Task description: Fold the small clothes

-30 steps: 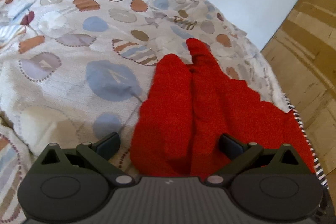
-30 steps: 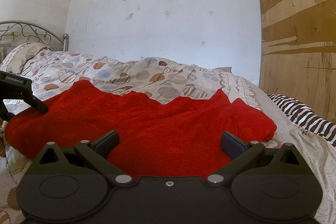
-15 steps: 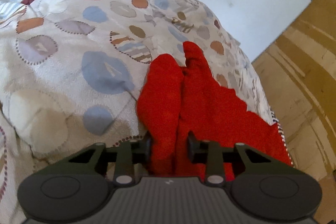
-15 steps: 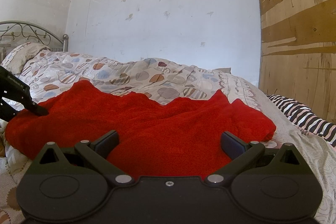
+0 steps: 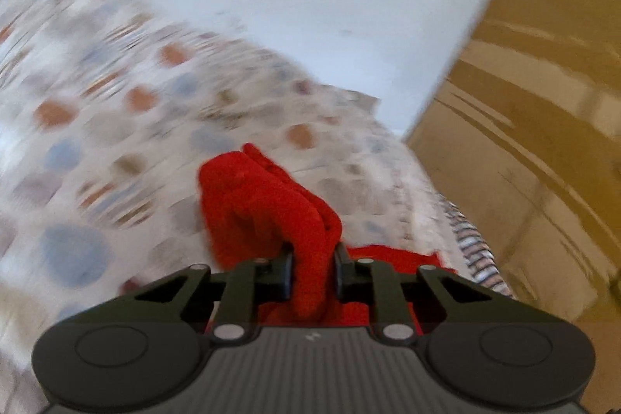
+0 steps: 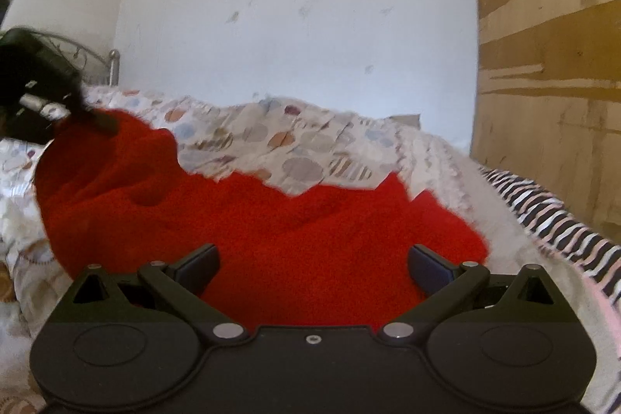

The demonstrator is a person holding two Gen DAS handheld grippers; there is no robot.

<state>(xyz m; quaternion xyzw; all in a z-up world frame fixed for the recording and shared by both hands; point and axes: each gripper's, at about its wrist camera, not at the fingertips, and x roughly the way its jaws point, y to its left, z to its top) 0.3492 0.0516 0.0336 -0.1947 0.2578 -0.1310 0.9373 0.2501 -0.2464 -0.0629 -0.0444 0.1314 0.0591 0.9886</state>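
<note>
Left wrist: fingers [image 5: 313,276] just closed on red cloth [image 5: 268,204], right fingers [image 6: 313,268] wide apart over it.

blurred: patterned bedspread [image 5: 116,127] | cut off: striped cloth [image 6: 562,220], right edge | hidden: red garment [image 6: 271,231] near edge

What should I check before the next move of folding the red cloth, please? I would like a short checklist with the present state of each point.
1. Left gripper holds the red garment: ok. Its jaws have just been closing and now pinch a bunched fold.
2. That end is raised off the patterned bedspread: ok, seen from the right wrist view.
3. Right gripper grips the garment: not ok, jaws open, cloth only lies between them.
4. Garment lies flat for a clean fold: not ok, it is wrinkled.
5. Garment clear of the striped fabric: ok.
6. Where the far edge lies: cannot tell, the left wrist view is blurred.
</note>
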